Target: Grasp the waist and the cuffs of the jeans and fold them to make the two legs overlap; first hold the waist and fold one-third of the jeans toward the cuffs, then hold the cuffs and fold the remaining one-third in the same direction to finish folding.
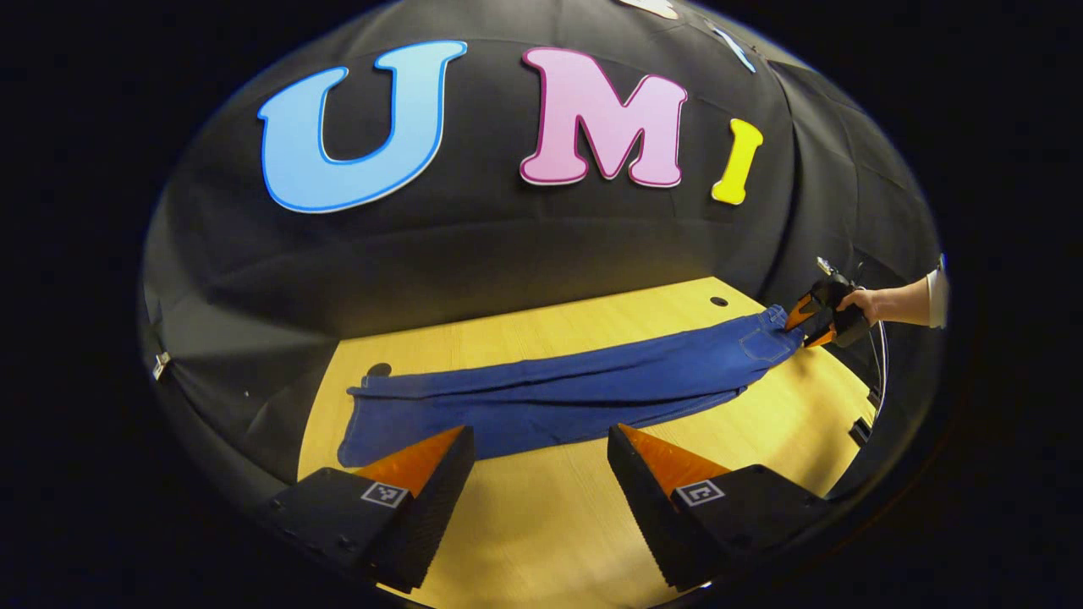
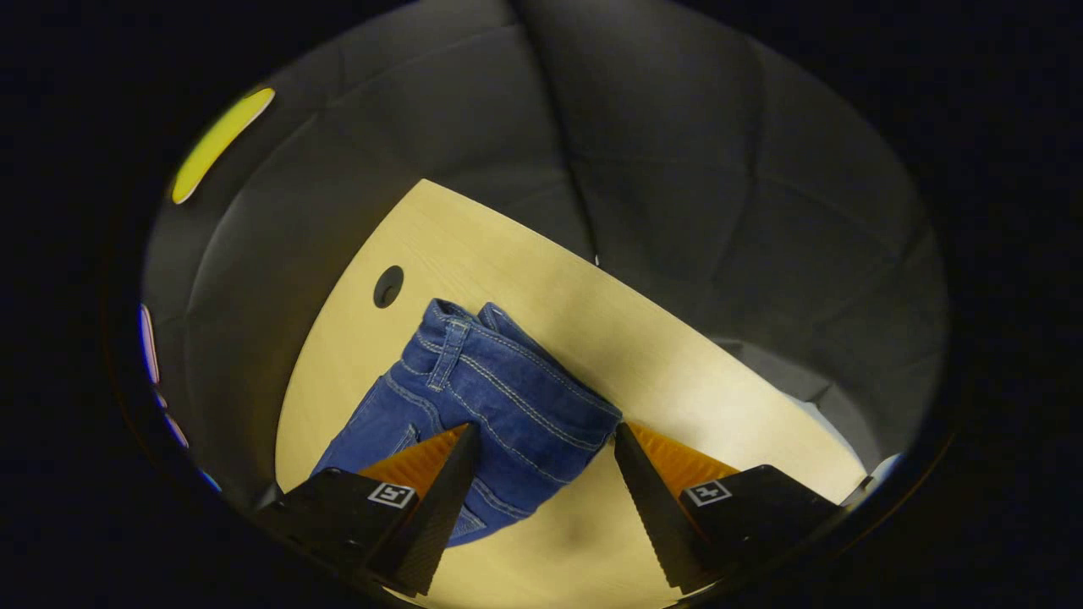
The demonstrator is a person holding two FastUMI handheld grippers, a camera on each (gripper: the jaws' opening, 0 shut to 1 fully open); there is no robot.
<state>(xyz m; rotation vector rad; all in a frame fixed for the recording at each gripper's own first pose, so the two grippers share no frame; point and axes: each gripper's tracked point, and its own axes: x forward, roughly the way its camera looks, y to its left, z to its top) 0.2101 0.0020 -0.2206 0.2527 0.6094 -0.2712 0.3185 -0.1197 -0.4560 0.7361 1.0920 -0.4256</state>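
The jeans (image 1: 541,393) lie stretched flat across the wooden table (image 1: 541,524), waist far right. The right gripper (image 2: 541,440) sits jaws spread around the waist (image 2: 508,381), not pinching. The left gripper (image 1: 537,440) hovers wide open near the legs.

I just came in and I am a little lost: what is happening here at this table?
A person is folding blue jeans with two handheld grippers. The jeans lie stretched out on the wooden table, legs already overlapped. The right gripper is open around the waist end. The left gripper hovers open near the middle of the legs, holding nothing.
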